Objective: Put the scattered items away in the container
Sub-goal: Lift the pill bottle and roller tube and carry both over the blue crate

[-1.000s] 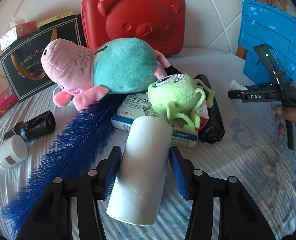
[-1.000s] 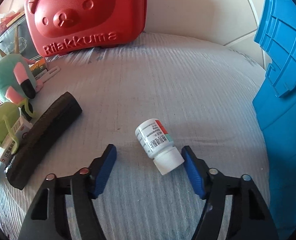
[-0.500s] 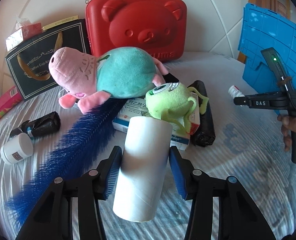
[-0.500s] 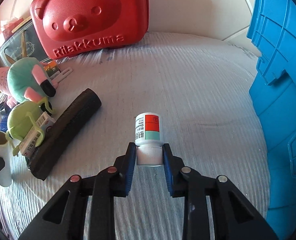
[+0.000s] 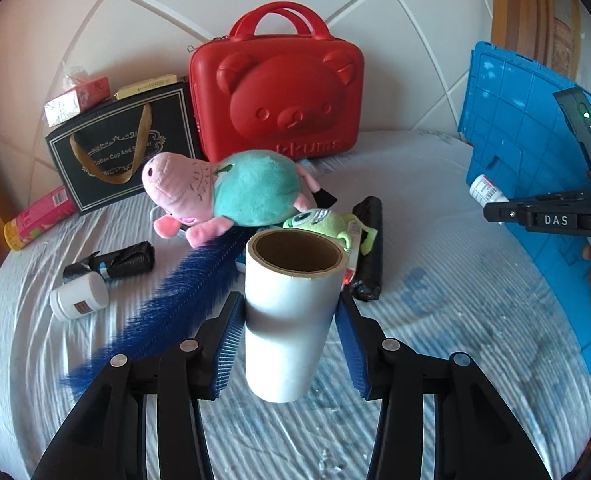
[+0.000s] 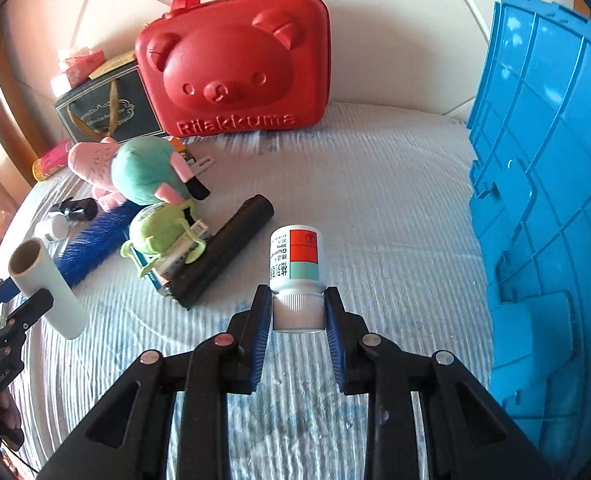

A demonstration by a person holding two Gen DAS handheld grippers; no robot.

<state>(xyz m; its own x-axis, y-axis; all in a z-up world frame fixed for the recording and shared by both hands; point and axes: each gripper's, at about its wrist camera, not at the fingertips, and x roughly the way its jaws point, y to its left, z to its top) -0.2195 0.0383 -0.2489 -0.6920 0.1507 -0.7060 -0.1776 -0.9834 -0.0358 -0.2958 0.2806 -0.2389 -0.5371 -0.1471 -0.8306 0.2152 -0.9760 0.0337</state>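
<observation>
I am seeing the big blue container [image 6: 543, 216] standing off to the right of my right gripper [image 6: 298, 314], its wall now nearer than a moment ago. The bed [image 6: 375, 184] is dropping away under both sets of jaws, because I am lifting both hands up.

My left gripper [image 5: 291, 336] is holding the white roll [image 5: 291, 304] between its jaws, which are partly open around it. The roll is now tipping up so I can look into its brown end.

My right jaws were wide apart a second ago, with the little pill bottle [image 6: 296, 260] lying loose between them. Now they are squeezed tight on its white cap, and the bottle is sticking out ahead of the jaws, off the bed.

I think both things are ready to go into the container.
</observation>
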